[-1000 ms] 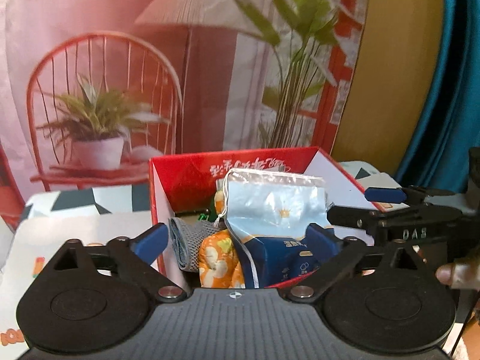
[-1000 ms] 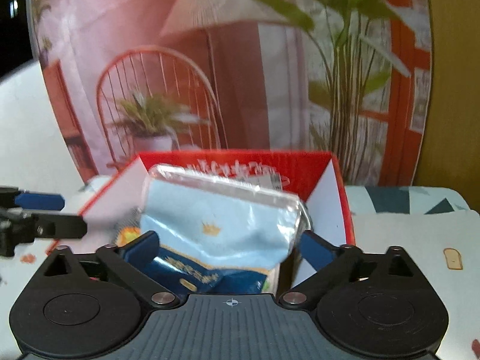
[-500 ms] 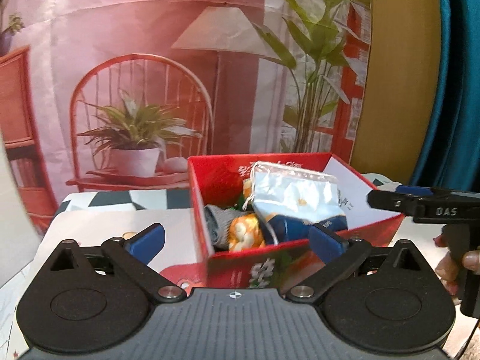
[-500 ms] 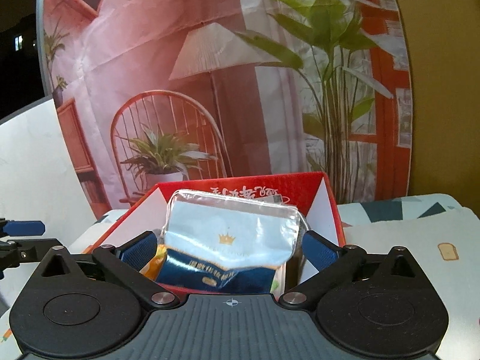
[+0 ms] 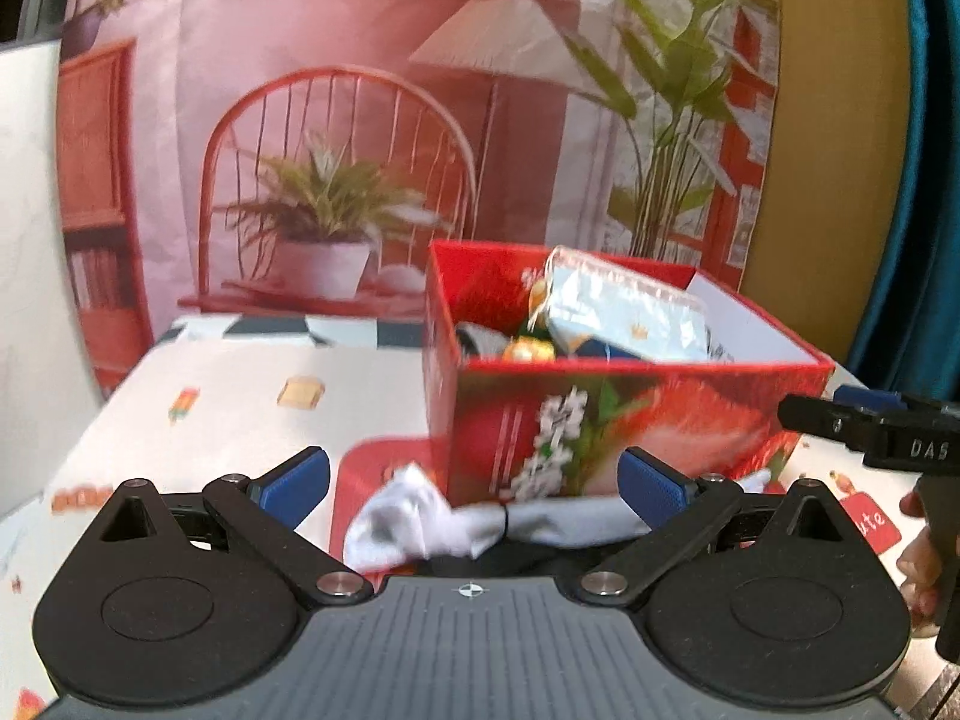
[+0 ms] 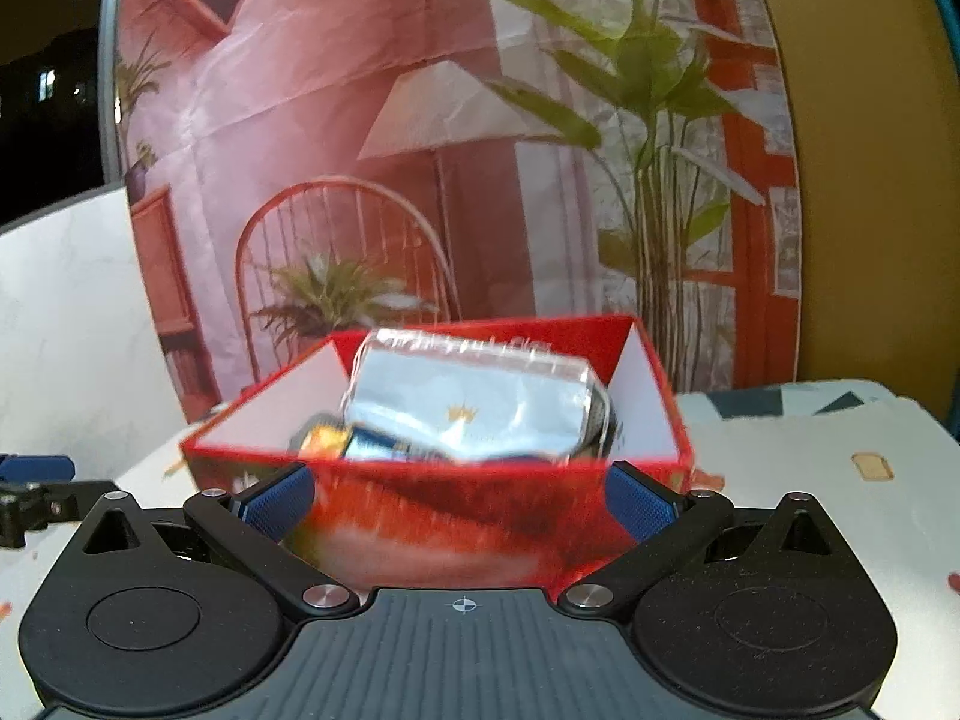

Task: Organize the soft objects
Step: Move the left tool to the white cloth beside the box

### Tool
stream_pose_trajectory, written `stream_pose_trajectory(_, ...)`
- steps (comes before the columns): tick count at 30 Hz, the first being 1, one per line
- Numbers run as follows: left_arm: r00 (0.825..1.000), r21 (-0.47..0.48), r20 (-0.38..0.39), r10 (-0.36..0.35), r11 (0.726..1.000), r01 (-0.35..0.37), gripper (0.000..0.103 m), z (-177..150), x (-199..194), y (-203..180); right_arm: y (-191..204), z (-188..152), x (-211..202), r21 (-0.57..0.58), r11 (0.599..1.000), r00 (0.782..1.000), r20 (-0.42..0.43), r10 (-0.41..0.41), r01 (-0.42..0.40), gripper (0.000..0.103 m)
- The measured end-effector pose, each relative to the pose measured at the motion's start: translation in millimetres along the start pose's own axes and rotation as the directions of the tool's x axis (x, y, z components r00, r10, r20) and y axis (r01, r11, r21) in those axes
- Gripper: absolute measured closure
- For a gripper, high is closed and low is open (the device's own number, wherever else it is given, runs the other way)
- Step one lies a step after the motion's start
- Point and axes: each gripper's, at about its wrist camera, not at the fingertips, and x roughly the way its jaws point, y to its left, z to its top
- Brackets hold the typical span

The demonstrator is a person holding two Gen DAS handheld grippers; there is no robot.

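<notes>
A red gift box (image 5: 630, 414) stands on the table and holds a pale blue packet (image 5: 624, 318), a grey sock and an orange soft item (image 5: 528, 349). A white and grey sock (image 5: 480, 522) lies on the table in front of the box, between the fingers of my left gripper (image 5: 474, 480), which is open and empty. My right gripper (image 6: 459, 498) is open and empty, with the box (image 6: 456, 510) and the blue packet (image 6: 474, 408) just beyond its fingers. The right gripper also shows at the right edge of the left wrist view (image 5: 870, 426).
A printed backdrop (image 5: 390, 120) with a chair, a plant and a lamp stands behind the table. A white tablecloth (image 5: 228, 396) with small prints covers the table. A red mat (image 5: 384, 468) lies under the sock. A white panel (image 6: 66, 324) stands at the left.
Both grippers have pulled back and down from the box. The box front now fills the view, and the white sock has come into sight in front of the left gripper.
</notes>
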Motion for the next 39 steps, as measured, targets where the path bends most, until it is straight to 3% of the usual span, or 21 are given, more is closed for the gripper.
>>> stream_pose_trajectory(10,0.995,-0.021,-0.101,-0.024,1.000,0.022,0.001,-24,20,-1,5,-49,15,-0.002,1.000,0.994,-0.110,-0.015,0.015,0.001)
stream_pose_trajectory(18,0.986,-0.118,-0.167,-0.023,0.993,0.003,0.002,-42,37,13,8,-73,26,-0.036,0.999,0.983,-0.177,-0.044,0.038,0.001)
stream_pose_trajectory(21,0.983,-0.145,-0.180,-0.018,0.989,-0.008,0.004,-47,43,18,3,-73,30,-0.022,0.999,0.981,-0.186,-0.047,0.043,0.001)
stream_pose_trajectory(25,0.979,-0.176,-0.200,-0.036,0.984,0.000,0.017,-53,51,22,1,-76,38,-0.030,0.999,0.973,-0.227,-0.049,0.044,0.001)
stream_pose_trajectory(27,0.978,-0.180,-0.208,-0.034,0.984,-0.004,0.019,-57,56,24,1,-76,41,-0.033,0.998,0.970,-0.235,-0.054,0.048,0.001)
stream_pose_trajectory(31,0.975,-0.182,-0.221,-0.019,0.983,-0.022,0.021,-60,60,24,-1,-77,44,-0.027,0.998,0.968,-0.243,-0.063,0.059,0.001)
stream_pose_trajectory(39,0.985,-0.200,-0.170,0.000,0.979,-0.034,0.021,-42,54,33,-11,-70,41,0.044,0.997,0.971,-0.234,-0.055,0.067,0.003)
